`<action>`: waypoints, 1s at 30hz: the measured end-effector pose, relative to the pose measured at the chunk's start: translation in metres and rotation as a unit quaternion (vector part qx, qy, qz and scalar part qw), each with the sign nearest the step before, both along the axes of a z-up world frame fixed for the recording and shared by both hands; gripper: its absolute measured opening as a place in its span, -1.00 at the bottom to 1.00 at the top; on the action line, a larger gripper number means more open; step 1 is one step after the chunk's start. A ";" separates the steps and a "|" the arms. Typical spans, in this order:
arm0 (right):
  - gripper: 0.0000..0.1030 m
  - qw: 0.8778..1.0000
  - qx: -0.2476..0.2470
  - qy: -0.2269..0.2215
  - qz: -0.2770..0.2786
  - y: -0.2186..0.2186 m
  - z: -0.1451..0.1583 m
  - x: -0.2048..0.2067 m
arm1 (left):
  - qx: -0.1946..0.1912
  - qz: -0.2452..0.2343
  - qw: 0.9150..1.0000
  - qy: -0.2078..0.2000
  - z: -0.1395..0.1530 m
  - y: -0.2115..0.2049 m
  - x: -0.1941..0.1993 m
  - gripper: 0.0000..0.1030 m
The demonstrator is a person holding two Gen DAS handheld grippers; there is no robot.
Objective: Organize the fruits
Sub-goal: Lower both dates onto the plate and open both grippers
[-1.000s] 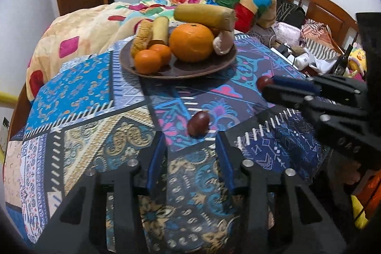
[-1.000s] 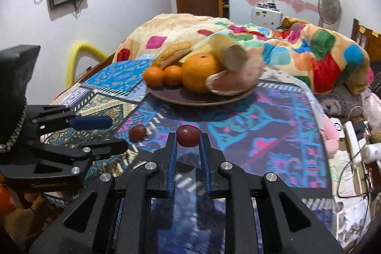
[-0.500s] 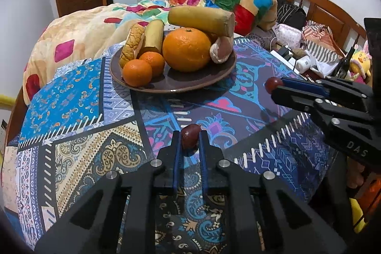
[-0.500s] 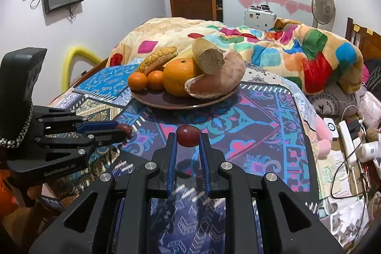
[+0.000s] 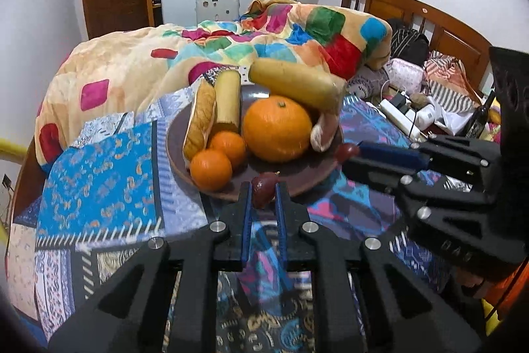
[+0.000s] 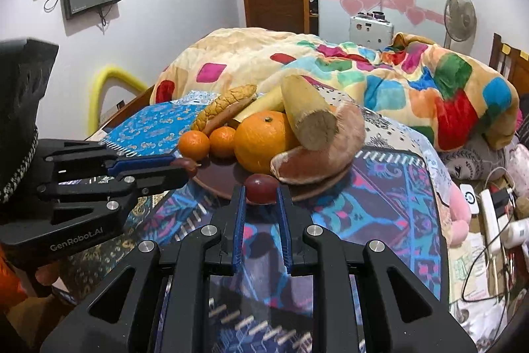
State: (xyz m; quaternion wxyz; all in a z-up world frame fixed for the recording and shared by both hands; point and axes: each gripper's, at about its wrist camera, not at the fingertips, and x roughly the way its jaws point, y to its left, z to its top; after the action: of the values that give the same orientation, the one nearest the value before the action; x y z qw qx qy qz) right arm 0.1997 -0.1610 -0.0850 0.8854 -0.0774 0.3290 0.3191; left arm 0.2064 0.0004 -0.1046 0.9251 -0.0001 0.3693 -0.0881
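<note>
A brown plate on the patterned cloth holds a large orange, two small oranges, bread-like rolls and cut tubers. My left gripper is shut on a small dark red fruit, lifted at the plate's near rim. In the right wrist view my right gripper is shut on a second dark red fruit, also at the plate's near edge. Each gripper shows in the other's view: the right gripper at the plate's right, the left gripper at its left.
The plate stands on a table covered with a blue patterned cloth. A bed with a colourful quilt lies behind. Power strips, cables and clutter lie to the right. A yellow curved object leans by the left wall.
My left gripper closed on the dark red fruit that lay on the cloth and lifted it toward the plate. The right gripper carried its fruit closer to the plate too.
</note>
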 end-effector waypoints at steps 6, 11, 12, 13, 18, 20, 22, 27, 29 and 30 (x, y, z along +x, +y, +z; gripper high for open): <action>-0.67 1.000 -0.012 0.018 0.010 0.011 -0.005 0.014 | 0.000 0.001 1.000 0.006 -0.005 0.002 0.014 -0.75; -0.66 0.999 -0.024 0.022 0.015 0.018 -0.011 0.017 | 0.004 0.002 1.000 0.010 -0.011 0.003 0.019 -0.75; -0.66 0.999 -0.025 0.023 0.015 0.019 -0.012 0.017 | 0.004 0.002 1.000 0.010 -0.012 0.003 0.020 -0.75; -0.66 0.999 -0.025 0.025 0.015 0.020 -0.013 0.018 | 0.004 0.003 1.000 0.010 -0.012 0.003 0.021 -0.75; -0.66 0.999 -0.027 0.024 0.013 0.021 -0.015 0.018 | 0.000 0.005 1.000 0.013 -0.016 0.005 0.023 -0.75; -0.62 0.999 -0.029 0.024 0.014 0.021 -0.014 0.018 | -0.004 0.004 1.000 0.017 -0.017 0.006 0.023 -0.73; -0.51 0.999 -0.030 0.024 0.013 0.022 -0.014 0.019 | -0.006 0.004 1.000 0.018 -0.017 0.007 0.023 -0.71; -0.38 0.999 -0.026 0.012 0.014 0.019 -0.007 0.012 | -0.006 0.009 1.000 0.010 -0.010 0.010 0.013 -0.70; -0.38 1.000 -0.023 0.003 0.014 0.017 -0.002 0.006 | -0.009 0.014 1.000 0.004 -0.003 0.012 0.007 -0.70; -0.38 1.000 -0.021 -0.004 0.012 0.014 0.003 0.002 | -0.012 0.018 1.000 -0.004 0.003 0.014 0.000 -0.70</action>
State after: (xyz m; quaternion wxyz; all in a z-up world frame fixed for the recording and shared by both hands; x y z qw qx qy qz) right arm 0.2014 -0.1465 -0.0822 0.8811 -0.1006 0.3312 0.3222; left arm 0.2068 0.0139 -0.1019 0.9281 -0.0171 0.3642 -0.0758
